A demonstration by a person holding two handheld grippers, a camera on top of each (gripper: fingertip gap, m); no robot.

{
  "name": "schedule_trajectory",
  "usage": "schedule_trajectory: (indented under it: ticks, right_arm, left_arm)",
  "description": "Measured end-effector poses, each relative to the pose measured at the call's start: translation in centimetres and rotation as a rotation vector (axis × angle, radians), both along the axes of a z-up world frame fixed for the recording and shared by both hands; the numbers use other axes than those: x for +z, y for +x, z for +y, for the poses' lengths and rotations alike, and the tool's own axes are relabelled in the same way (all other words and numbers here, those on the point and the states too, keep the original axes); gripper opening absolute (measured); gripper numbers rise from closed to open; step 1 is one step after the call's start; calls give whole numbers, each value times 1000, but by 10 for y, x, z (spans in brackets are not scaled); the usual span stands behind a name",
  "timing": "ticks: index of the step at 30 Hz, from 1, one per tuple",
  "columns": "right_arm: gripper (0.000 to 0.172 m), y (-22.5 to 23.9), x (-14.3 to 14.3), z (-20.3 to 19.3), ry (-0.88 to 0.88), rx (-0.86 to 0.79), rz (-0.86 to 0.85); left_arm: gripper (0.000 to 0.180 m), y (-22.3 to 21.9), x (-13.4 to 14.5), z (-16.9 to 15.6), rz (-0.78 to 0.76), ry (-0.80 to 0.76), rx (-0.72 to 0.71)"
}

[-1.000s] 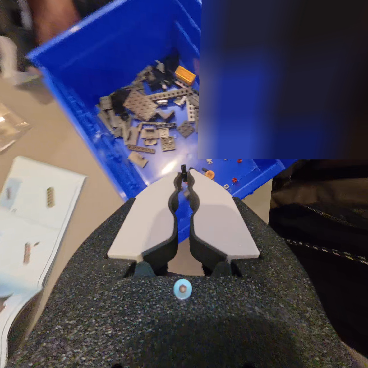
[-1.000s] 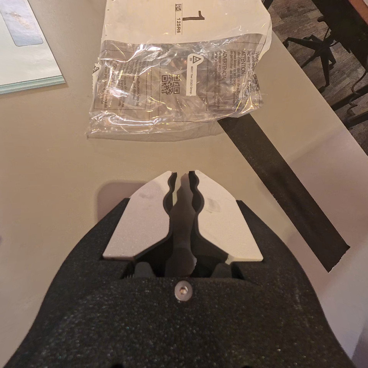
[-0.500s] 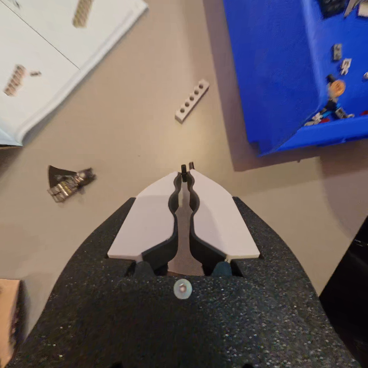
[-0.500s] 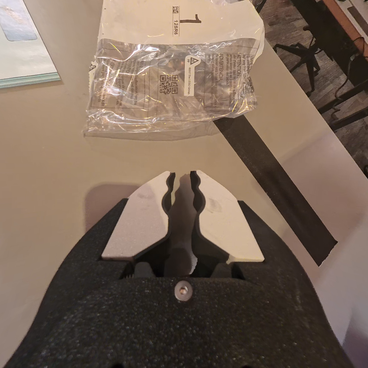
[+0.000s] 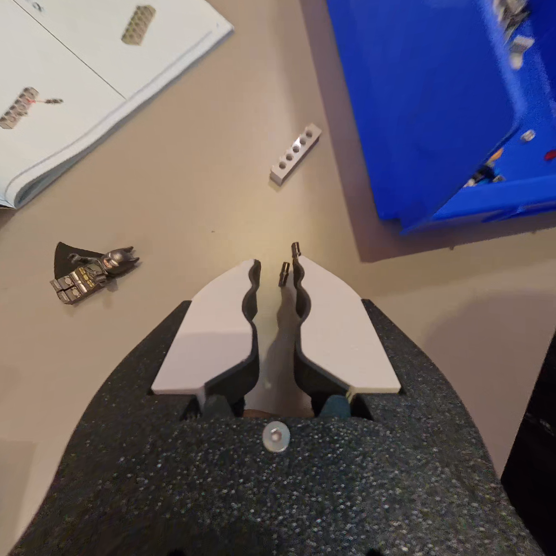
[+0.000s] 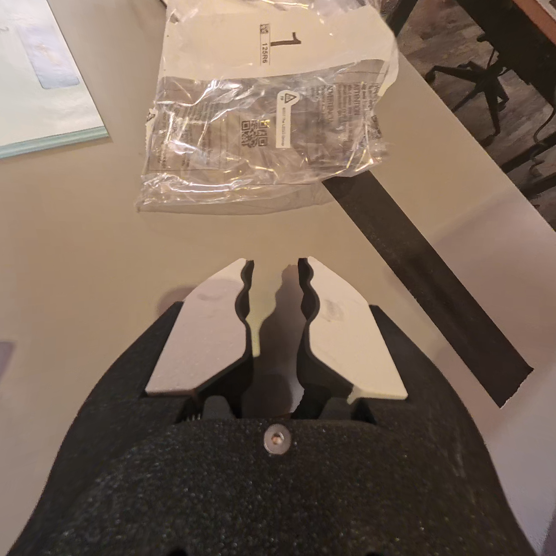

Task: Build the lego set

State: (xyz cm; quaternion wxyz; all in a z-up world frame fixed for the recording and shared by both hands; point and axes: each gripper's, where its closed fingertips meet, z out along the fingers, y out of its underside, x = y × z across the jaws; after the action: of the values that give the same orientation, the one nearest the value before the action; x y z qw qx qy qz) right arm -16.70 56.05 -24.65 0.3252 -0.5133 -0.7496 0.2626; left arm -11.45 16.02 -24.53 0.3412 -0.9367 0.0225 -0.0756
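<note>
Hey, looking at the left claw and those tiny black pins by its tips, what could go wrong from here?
1. The left claw is open. One small black pin lies loose between its fingers and another sits at the right fingertip; either might roll away across the tan table.
2. Closing again may catch only one pin, or nudge both aside.
3. Sweeping left could knock the minifigure.

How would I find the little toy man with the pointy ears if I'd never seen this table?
Start at the open white instruction booklet at the top left of the beige table. Below it, left of the left gripper's fingers, lies a small dark grey caped minifigure on its back. Unlike the pale grey holed brick nearby, it has pointed ears and a black cape.
</note>
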Motion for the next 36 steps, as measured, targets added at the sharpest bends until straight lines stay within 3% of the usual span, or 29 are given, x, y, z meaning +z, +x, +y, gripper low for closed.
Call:
schedule_trajectory:
  ticks: [4, 7, 12, 13, 18, 19, 22, 28, 31, 36]
  right_arm:
    - [36, 23, 6, 23, 37, -40, -111]
    - [39, 54, 41, 24, -10, -51, -154]
    - [44, 116, 127, -56, -307, 181, -157]
    - [45, 130, 124, -69, -276, 210, -217]
    - [53, 191, 53, -83, 56, 194, -642]
    - [58, 195, 44, -80, 76, 169, -689]
    - [52, 192, 32, -48, 231, 66, -753]
    - [57, 159, 41, 39, 458, -157, -703]
    - [50, 142, 54, 79, 573, -283, -641]
    - [43, 133, 115, 76, 663, -377, -512]
  left_arm:
    - [23, -6, 11, 3, 0, 77, 24]
    - [23, -13, 10, 1, 38, 92, 35]
    - [23, -31, 2, 0, 75, 88, 118]
    - [23, -31, 3, 0, 71, 97, 121]
    - [23, -28, 13, 0, 74, 139, 107]
    - [23, -28, 13, -1, 76, 139, 105]
    - [23, -29, 12, -3, 78, 138, 108]
    - [23, -33, 14, -5, 74, 155, 128]
    - [23, -36, 16, -4, 72, 174, 147]
    - [23, -45, 16, -5, 47, 184, 190]
